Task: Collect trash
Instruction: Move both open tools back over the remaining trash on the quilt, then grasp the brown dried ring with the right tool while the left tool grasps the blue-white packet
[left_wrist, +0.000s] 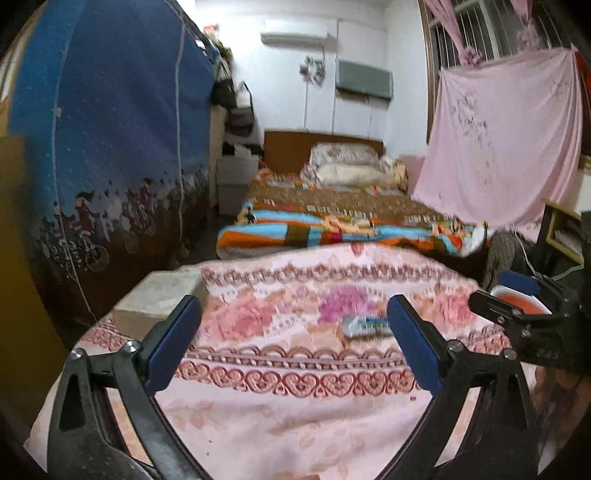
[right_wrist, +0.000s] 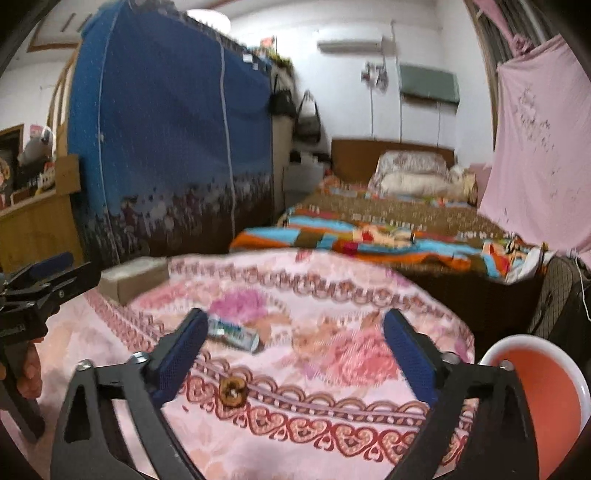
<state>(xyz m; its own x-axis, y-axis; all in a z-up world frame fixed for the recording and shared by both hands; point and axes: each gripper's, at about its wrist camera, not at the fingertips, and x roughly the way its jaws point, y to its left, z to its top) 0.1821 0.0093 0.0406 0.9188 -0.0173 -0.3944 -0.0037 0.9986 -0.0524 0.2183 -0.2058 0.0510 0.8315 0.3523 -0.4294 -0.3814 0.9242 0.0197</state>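
Observation:
A crumpled silver and green wrapper (left_wrist: 364, 326) lies on the pink floral cloth (left_wrist: 295, 406) of a table; it also shows in the right wrist view (right_wrist: 236, 334). A small brown scrap (right_wrist: 232, 392) lies nearer on the cloth between my right fingers. My left gripper (left_wrist: 291, 339) is open and empty above the cloth, the wrapper just inside its right finger. My right gripper (right_wrist: 295, 350) is open and empty, the wrapper by its left finger. The right gripper also shows at the right edge of the left wrist view (left_wrist: 517, 299).
An orange bin with a white rim (right_wrist: 546, 398) stands low at the right of the table. A grey box (left_wrist: 162, 295) sits at the table's far left corner. Behind are a bed (left_wrist: 332, 221), a blue wardrobe (left_wrist: 110, 147) and a hanging pink sheet (left_wrist: 509, 140).

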